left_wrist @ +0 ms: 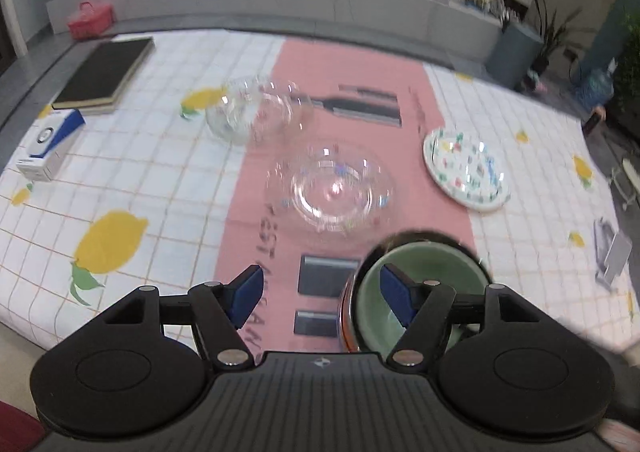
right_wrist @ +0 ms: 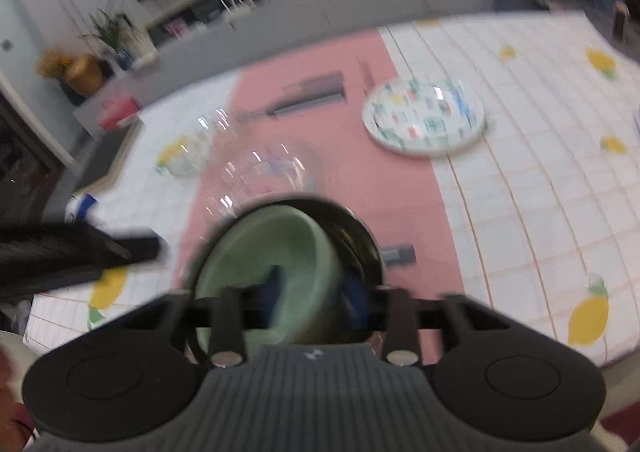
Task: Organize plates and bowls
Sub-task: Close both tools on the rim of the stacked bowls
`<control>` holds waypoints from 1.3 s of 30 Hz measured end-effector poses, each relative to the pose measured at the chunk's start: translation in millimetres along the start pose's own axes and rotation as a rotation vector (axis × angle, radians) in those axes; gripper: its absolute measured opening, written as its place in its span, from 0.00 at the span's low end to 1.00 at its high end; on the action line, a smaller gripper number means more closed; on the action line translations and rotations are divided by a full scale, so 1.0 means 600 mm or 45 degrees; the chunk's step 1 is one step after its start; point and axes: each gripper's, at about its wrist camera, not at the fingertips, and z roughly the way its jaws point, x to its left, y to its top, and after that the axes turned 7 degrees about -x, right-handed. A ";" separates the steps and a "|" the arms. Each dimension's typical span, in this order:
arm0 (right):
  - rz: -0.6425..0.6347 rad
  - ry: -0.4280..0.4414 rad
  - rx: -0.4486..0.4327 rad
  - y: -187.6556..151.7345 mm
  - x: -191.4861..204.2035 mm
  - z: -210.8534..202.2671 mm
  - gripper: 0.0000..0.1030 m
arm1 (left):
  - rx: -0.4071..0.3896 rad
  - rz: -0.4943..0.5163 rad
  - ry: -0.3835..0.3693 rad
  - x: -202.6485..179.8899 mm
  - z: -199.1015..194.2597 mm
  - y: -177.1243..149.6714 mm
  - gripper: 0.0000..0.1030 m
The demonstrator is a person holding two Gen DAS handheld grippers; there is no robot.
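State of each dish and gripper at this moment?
green bowl: upright, nested in the dark bowl
dark bowl: upright, holds the green one
clear bowls: upright, empty
patterned plate: flat, empty
left gripper: jaws open
right gripper: blurred, jaws apart

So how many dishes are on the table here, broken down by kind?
Clear glass bowls: 2 (far one, near one)
Patterned plate: 1
Green bowl: 1, sitting inside the dark metal bowl
Dark metal bowl: 1
Total: 5
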 end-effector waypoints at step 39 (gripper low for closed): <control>0.364 -0.030 0.286 -0.033 -0.096 0.070 0.30 | 0.345 -0.266 -0.235 0.015 0.119 -0.063 0.61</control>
